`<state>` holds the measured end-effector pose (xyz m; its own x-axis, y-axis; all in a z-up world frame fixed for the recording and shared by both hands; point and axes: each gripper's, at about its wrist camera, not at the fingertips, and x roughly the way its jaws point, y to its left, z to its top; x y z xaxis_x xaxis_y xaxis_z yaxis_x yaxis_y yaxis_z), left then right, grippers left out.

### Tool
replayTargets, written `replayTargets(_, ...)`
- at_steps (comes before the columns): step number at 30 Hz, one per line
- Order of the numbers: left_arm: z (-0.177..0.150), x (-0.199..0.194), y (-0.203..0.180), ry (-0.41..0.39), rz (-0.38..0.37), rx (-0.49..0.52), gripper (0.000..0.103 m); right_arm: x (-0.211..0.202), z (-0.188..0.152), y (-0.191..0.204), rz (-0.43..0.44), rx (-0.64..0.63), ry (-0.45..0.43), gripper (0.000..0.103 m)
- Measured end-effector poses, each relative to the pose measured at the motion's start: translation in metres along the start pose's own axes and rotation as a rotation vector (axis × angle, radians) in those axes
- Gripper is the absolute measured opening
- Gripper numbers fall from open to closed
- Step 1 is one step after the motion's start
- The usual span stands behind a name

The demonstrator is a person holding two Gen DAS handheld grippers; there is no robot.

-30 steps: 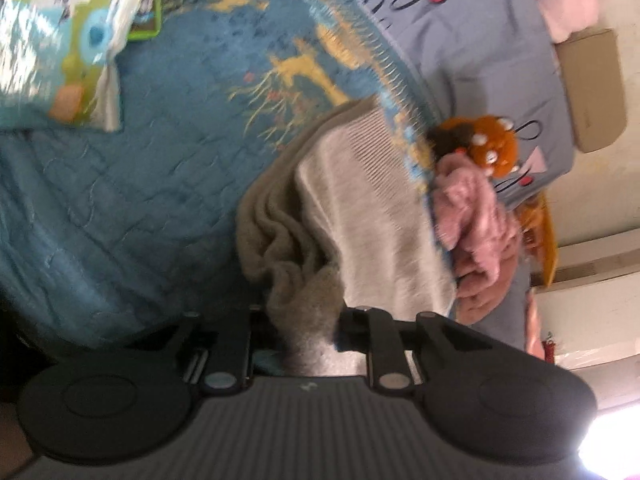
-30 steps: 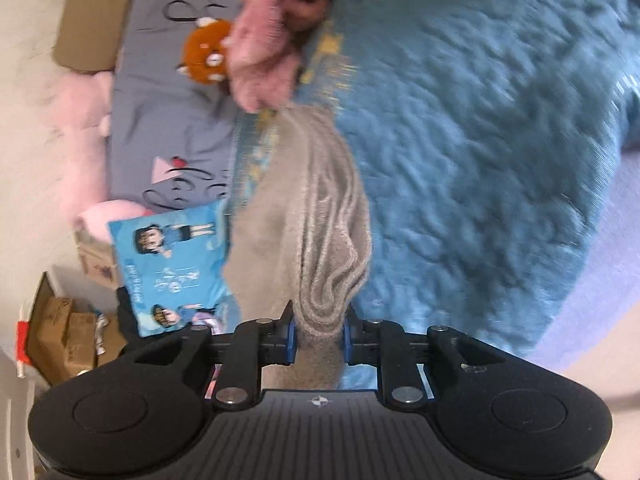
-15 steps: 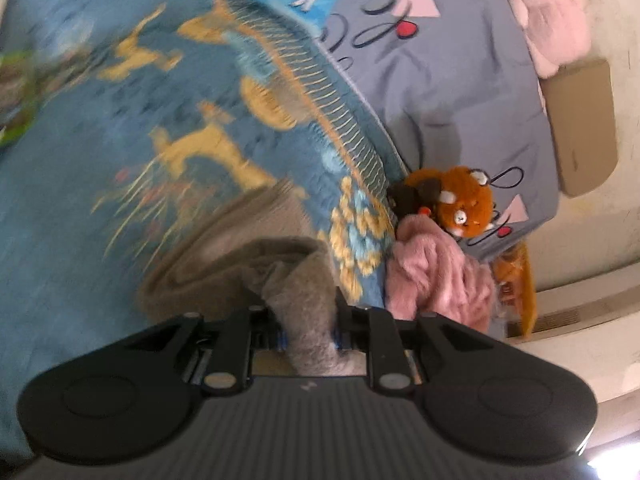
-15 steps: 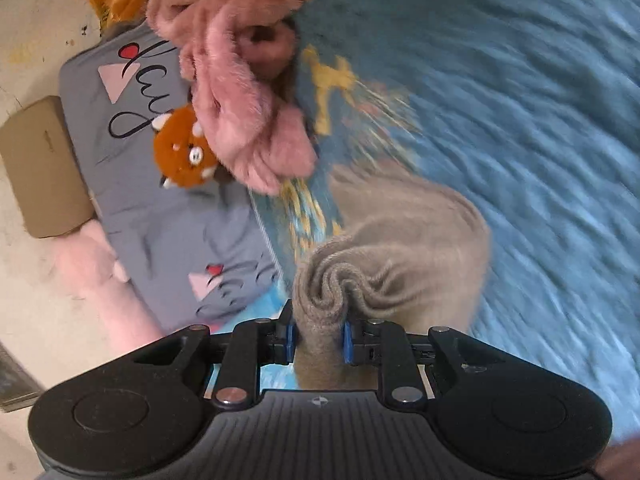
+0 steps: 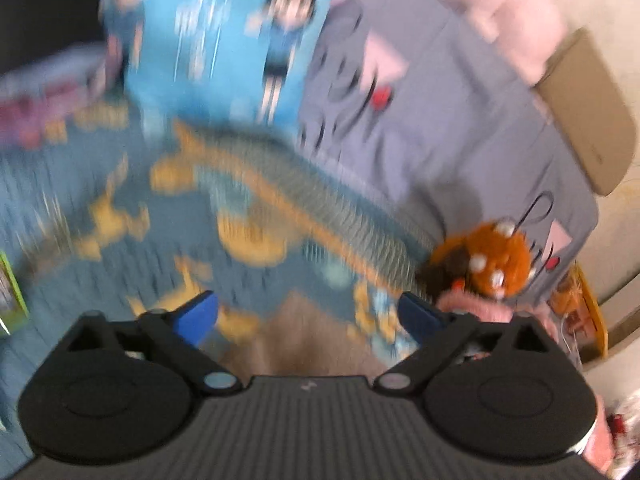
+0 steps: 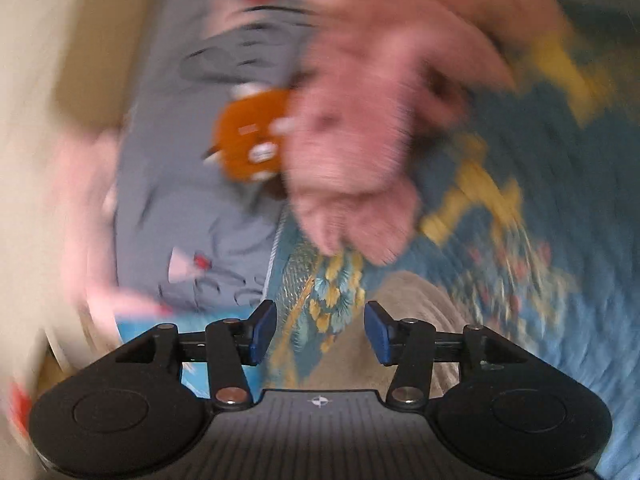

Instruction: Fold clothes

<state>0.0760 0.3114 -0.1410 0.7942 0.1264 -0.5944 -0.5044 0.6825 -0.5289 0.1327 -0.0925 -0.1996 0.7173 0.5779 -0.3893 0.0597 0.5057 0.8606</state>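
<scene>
Both views are motion-blurred. The left gripper [image 5: 308, 312] has its jaws opening, blue pads [image 5: 200, 314] spread wide with nothing pressed between them. The beige garment [image 5: 304, 336] lies on the blue bedspread [image 5: 120, 240] just below the gap, free of both pads.

The right gripper [image 6: 318, 332] also has its jaws opening, the gap narrower than the left's and nothing gripped. In the right wrist view the beige garment [image 6: 404, 320] sits on the blue bedspread [image 6: 560, 160] under and behind the right pad; contact with that pad cannot be told through the blur.

A pink fluffy garment [image 6: 352, 128] lies heaped past the gripper, touching an orange plush toy [image 6: 250, 140] on a grey sheet [image 6: 168, 208]. In the left wrist view the toy [image 5: 496, 256] sits at the bedspread's edge, with a light-blue printed pack [image 5: 224, 40] beyond it.
</scene>
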Motion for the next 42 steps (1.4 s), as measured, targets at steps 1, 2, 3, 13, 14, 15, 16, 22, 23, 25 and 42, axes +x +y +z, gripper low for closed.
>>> replayTargets(1,0.001,-0.006,-0.004,-0.008,-0.01,0.027,0.099,-0.004,-0.008,0.014,0.002,-0.127,0.001,0.052)
replayTargets(2,0.001,-0.013,-0.009,-0.015,-0.021,0.054,0.1,-0.007,-0.018,0.029,0.001,-0.256,0.005,0.052)
replayTargets(3,0.001,-0.018,-0.014,-0.015,-0.032,0.088,0.103,-0.007,-0.032,0.042,-0.007,-0.396,0.013,0.052)
replayTargets(13,-0.085,0.024,-0.101,0.246,-0.196,0.729,0.103,0.052,-0.139,0.08,-0.087,-1.332,0.105,0.047)
replayTargets(14,-0.093,0.03,-0.106,0.262,-0.201,0.782,0.103,0.057,-0.141,0.077,-0.095,-1.36,0.116,0.047)
replayTargets(15,-0.099,0.039,-0.107,0.27,-0.175,0.833,0.103,0.061,-0.142,0.073,-0.105,-1.383,0.126,0.047)
replayTargets(16,-0.104,0.048,-0.108,0.278,-0.148,0.883,0.103,0.066,-0.143,0.067,-0.117,-1.399,0.136,0.052)
replayTargets(22,-0.121,0.105,-0.09,0.358,-0.023,0.955,0.103,0.088,-0.119,0.03,-0.122,-1.194,0.176,0.07)
replayTargets(23,-0.117,0.11,-0.08,0.365,-0.048,0.885,0.103,0.088,-0.119,0.027,-0.114,-1.19,0.173,0.07)
replayTargets(25,-0.116,0.113,-0.071,0.355,-0.068,0.844,0.103,0.089,-0.122,0.027,-0.116,-1.203,0.167,0.072)
replayTargets(42,-0.086,0.119,-0.011,0.343,-0.009,0.479,0.103,0.077,-0.096,0.01,-0.307,-1.156,0.046,0.076)
